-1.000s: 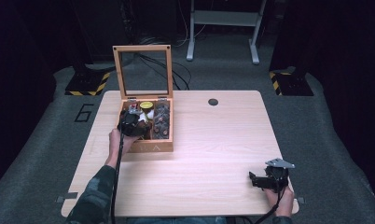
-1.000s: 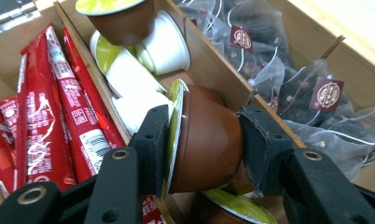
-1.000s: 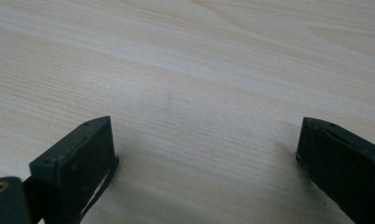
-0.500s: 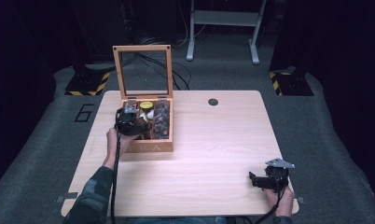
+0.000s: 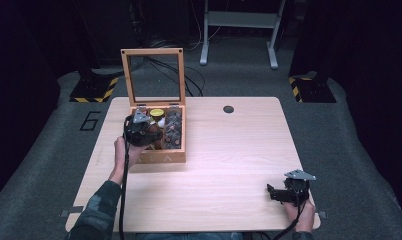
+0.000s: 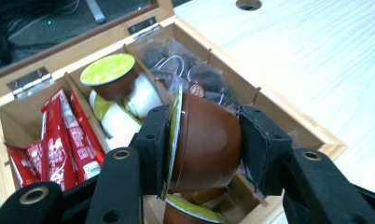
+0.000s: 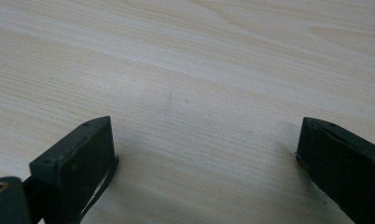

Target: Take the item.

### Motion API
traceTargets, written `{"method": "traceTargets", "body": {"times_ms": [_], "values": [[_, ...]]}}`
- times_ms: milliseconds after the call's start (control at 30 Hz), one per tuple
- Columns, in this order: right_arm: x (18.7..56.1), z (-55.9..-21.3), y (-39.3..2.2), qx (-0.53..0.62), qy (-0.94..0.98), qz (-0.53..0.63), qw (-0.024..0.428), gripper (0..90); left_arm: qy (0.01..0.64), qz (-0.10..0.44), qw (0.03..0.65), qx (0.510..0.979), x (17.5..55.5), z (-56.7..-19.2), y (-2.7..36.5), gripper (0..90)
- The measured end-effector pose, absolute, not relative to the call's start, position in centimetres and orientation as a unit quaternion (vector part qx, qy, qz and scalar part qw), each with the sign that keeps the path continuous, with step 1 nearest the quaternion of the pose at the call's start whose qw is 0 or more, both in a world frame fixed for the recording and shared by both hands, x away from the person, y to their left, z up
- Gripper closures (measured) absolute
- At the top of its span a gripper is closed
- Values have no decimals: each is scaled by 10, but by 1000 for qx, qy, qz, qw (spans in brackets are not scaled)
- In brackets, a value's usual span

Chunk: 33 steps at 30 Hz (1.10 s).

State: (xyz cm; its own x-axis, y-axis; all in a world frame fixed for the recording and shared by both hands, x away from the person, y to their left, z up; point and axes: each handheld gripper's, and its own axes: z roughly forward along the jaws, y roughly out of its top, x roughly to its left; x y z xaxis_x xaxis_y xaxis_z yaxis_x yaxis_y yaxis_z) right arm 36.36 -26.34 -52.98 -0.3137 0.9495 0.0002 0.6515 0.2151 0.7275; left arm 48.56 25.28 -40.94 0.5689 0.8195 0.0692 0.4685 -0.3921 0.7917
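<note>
A wooden box (image 5: pixel 159 158) (image 6: pixel 311 137) with its glass lid raised stands at the table's back left. My left gripper (image 5: pixel 145 131) (image 6: pixel 203 147) hangs just above the box, shut on a brown coffee capsule (image 6: pixel 206 142) with a green foil lid, held on its side. Below lie more capsules (image 6: pixel 108 79), red sachets (image 6: pixel 66 140) in the left compartment and dark tea bags (image 6: pixel 176 63) in the right one. My right gripper (image 5: pixel 275 193) (image 7: pixel 204 154) rests low at the table's front right, open, with bare wood between its jaws.
A round cable hole (image 5: pixel 228 109) is in the table top near its far edge. Bare wood (image 5: pixel 239 150) spans the table's middle. Beyond the table stand a metal frame (image 5: pixel 239 30) and loose cables (image 5: pixel 164 65) on the floor.
My left gripper has shifted slightly back toward the person over the box. The right gripper has stayed where it was.
</note>
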Motion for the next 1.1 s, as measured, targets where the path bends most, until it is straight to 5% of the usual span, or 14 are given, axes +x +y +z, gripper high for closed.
{"method": "traceTargets", "body": {"times_ms": [1100], "values": [[364, -530, -263, 538, 744, 321, 232, 36, 336, 227, 422, 811, 463, -385, 205, 547]]}}
